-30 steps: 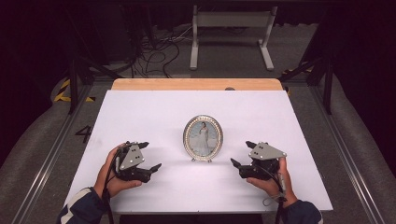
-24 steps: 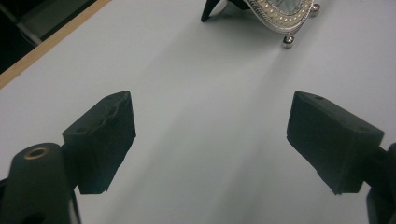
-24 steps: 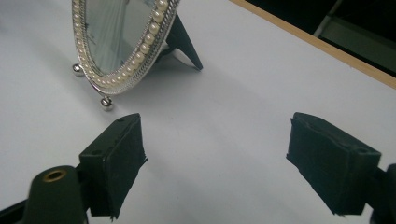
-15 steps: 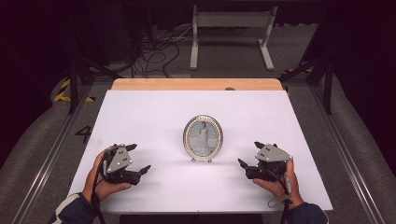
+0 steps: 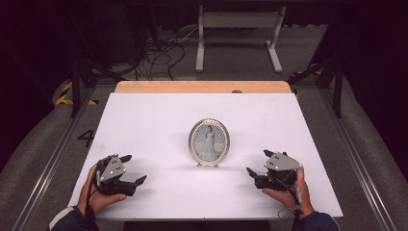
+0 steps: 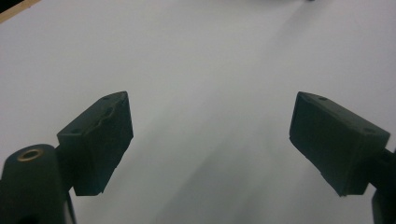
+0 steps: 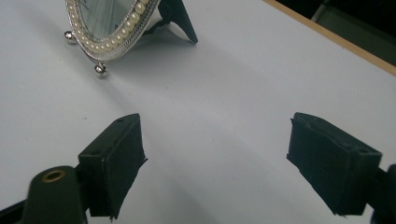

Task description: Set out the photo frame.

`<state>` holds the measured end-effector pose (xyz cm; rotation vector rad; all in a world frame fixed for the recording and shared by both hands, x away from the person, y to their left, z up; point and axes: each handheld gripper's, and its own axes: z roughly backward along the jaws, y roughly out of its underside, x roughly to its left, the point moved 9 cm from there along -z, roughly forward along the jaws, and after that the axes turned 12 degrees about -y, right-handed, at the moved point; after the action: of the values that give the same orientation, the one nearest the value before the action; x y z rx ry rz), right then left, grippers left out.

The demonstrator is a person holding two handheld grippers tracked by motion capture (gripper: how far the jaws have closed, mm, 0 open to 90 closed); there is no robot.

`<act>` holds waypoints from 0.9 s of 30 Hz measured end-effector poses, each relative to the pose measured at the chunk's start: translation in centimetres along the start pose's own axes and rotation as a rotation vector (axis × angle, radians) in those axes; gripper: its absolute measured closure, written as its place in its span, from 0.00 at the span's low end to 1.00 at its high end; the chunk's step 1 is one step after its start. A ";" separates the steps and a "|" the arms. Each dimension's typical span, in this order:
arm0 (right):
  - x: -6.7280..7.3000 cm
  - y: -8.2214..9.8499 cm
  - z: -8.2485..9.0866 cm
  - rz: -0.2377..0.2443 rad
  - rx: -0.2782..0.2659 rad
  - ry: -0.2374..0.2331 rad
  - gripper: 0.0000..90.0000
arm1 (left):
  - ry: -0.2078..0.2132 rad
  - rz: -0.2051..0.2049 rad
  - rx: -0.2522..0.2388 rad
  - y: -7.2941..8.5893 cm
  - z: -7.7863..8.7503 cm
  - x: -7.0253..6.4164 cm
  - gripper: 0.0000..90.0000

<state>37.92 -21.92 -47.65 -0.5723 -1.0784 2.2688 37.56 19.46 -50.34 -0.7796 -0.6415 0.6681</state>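
Observation:
An oval silver picture frame (image 5: pixel 209 142) with a pearl-beaded rim stands upright on small ball feet in the middle of the white table (image 5: pixel 159 120). In the right gripper view its lower edge (image 7: pixel 112 39) and black back stand show at the upper left. My left gripper (image 5: pixel 133 169) rests low over the table at the front left, held in a hand, open with nothing between its jaws (image 6: pixel 210 144). My right gripper (image 5: pixel 260 162) sits at the front right, a little right of the frame, open and empty (image 7: pixel 215 158).
A wooden strip (image 5: pixel 202 87) runs along the table's far edge. Beyond it the floor holds cables (image 5: pixel 154 53) and a white metal stand (image 5: pixel 238 29). Metal rails (image 5: pixel 356 159) flank both sides of the table.
Both hands have drawn their grippers outward and toward the front edge, away from the picture frame. The frame has stayed in place.

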 end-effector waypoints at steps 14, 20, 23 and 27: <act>-1.3 3.2 1.6 -0.063 0.008 0.026 0.19 | -0.039 0.114 -0.009 2.2 1.8 2.3 0.15; -1.3 3.4 1.8 -0.072 0.002 0.024 0.18 | -0.038 0.136 0.001 2.7 1.9 2.4 0.15; -1.3 3.4 1.7 -0.067 -0.002 0.023 0.18 | -0.036 0.120 0.010 2.7 1.6 2.2 0.15; -1.2 3.5 1.6 -0.071 0.000 0.021 0.18 | -0.035 0.114 0.016 2.7 1.5 2.1 0.15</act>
<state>36.87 -25.41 -49.33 -0.5478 -1.0713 2.1975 37.02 23.09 -51.14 -0.7954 -0.6255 0.7919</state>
